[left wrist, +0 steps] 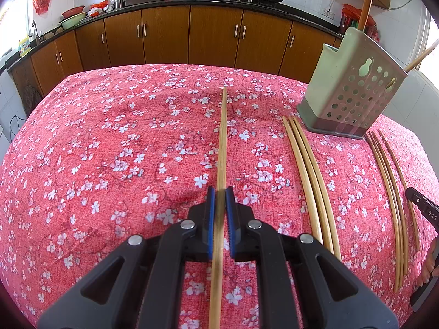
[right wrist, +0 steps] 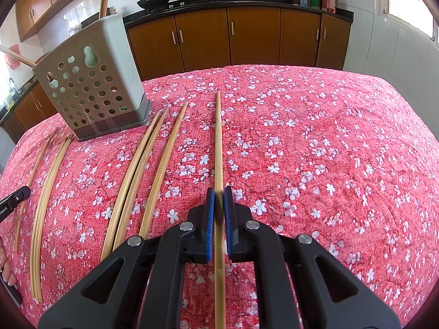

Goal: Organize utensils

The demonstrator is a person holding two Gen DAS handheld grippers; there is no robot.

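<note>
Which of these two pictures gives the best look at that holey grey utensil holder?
The right wrist view: the utensil holder stands nearer and larger, its perforated face fully visible. The left wrist view shows it farther off at the right, tilted by the lens.

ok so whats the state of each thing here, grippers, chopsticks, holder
left gripper: shut on a chopstick
right gripper: shut on another chopstick
loose chopsticks: lying flat on the tablecloth, not yet in the holder
utensil holder: upright on the cloth, long wooden handles sticking out of its top
</note>
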